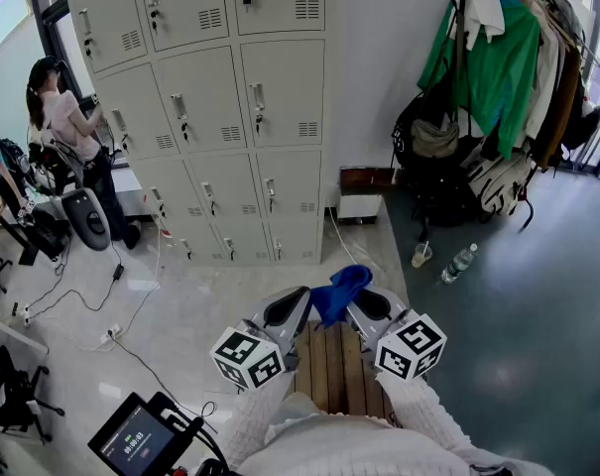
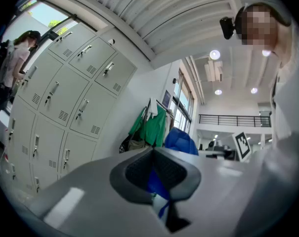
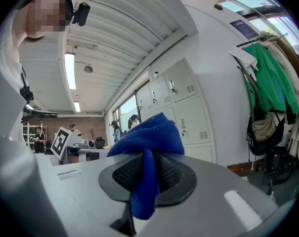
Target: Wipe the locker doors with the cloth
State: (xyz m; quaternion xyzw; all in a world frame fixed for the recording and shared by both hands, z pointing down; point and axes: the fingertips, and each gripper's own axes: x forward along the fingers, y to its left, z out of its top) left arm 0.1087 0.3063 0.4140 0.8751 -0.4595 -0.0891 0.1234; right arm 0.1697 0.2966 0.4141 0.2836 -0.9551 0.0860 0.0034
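Note:
The grey lockers (image 1: 230, 97) stand ahead on the far side of the floor; they also show in the left gripper view (image 2: 60, 98) and the right gripper view (image 3: 186, 107). A blue cloth (image 1: 339, 288) sticks up between my two grippers, well short of the doors. My right gripper (image 1: 369, 305) is shut on it: the cloth (image 3: 149, 137) bunches above the pads and hangs down between them (image 3: 148, 157). My left gripper (image 1: 288, 308) sits just left of the cloth with its pads together (image 2: 153, 154). The cloth (image 2: 181, 139) shows beyond it to the right.
A person (image 1: 66, 122) stands at the lockers' left end. A rack of green jackets (image 1: 498, 58) and bags (image 1: 458, 167) fills the right wall. A bottle (image 1: 459, 263) and cup (image 1: 420, 256) stand on the floor. A wooden stool (image 1: 334, 365) lies below me; cables (image 1: 131, 315) trail left.

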